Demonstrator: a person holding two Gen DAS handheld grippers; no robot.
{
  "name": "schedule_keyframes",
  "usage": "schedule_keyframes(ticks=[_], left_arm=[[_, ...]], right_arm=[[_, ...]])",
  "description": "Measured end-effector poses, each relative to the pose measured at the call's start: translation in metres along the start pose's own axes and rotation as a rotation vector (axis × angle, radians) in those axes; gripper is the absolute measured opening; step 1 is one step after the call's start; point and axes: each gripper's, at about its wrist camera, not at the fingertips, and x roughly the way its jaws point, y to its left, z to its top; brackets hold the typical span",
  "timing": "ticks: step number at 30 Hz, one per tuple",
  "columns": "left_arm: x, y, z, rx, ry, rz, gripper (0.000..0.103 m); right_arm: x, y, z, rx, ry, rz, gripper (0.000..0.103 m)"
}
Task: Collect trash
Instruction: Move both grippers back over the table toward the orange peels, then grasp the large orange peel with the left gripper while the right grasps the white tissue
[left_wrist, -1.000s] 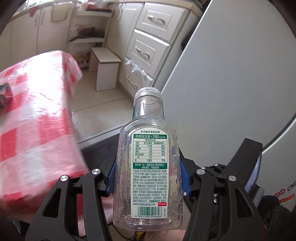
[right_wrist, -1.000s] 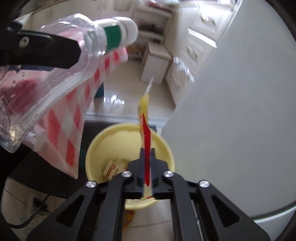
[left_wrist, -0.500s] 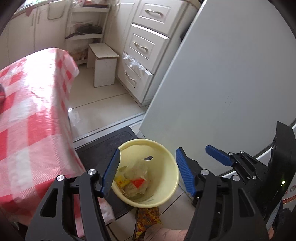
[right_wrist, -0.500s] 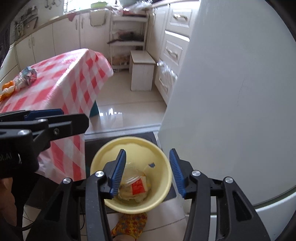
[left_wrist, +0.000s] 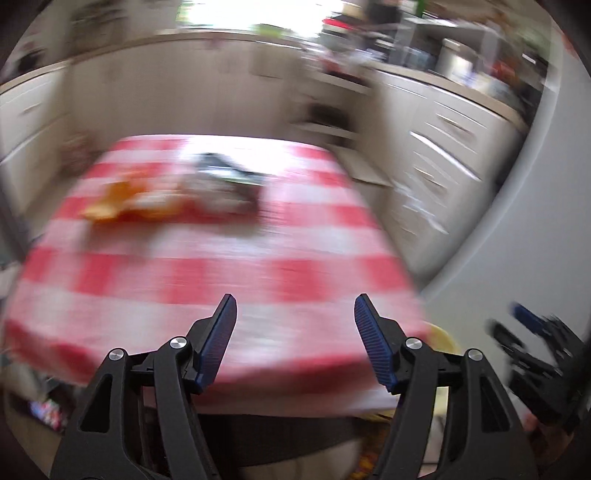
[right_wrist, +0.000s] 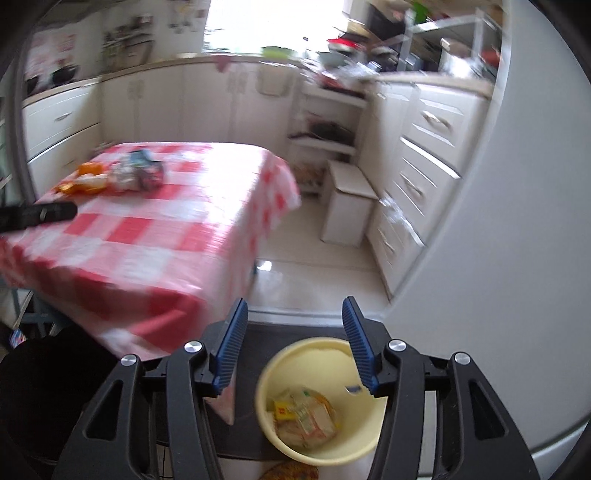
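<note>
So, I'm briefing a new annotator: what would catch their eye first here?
The red-checked tablecloth fills the left, with a wrapper heap at its far end. Below the open, empty right gripper sits the yellow bin on the floor, holding trash.

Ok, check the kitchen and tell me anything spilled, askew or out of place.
Nothing looks spilled or damaged. The only things out of place are the trash pieces left on the checked tablecloth: an orange wrapper and crumpled packets at its far end. The yellow bin stands upright on the floor with trash inside.
</note>
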Motion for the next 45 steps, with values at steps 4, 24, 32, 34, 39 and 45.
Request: schedule_keyframes(ticks=[4, 24, 32, 34, 39, 45], left_arm=[[0.001, 0.069, 0.013, -0.038, -0.028, 0.167, 0.064], [0.112, 0.143, 0.076, 0.227, 0.068, 0.362, 0.055], [0.097, 0.165, 0.070, 0.099, 0.064, 0.269, 0.023], [0.087, 0.167, 0.061, 0.060, 0.057, 0.237, 0.022], [0.062, 0.171, 0.039, 0.004, 0.040, 0.176, 0.020], [0.038, 0.181, 0.026, -0.081, 0.030, 0.090, 0.019]], right_arm=[[-0.001, 0.039, 0.009, -0.098, -0.037, 0.055, 0.054], [0.028, 0.166, 0.048, -0.317, -0.072, 0.253, 0.059], [0.042, 0.191, 0.064, -0.315, -0.080, 0.286, 0.061], [0.045, 0.196, 0.072, -0.301, -0.085, 0.296, 0.061], [0.055, 0.207, 0.089, -0.253, -0.079, 0.332, 0.061], [0.068, 0.219, 0.108, -0.180, -0.060, 0.379, 0.061]])
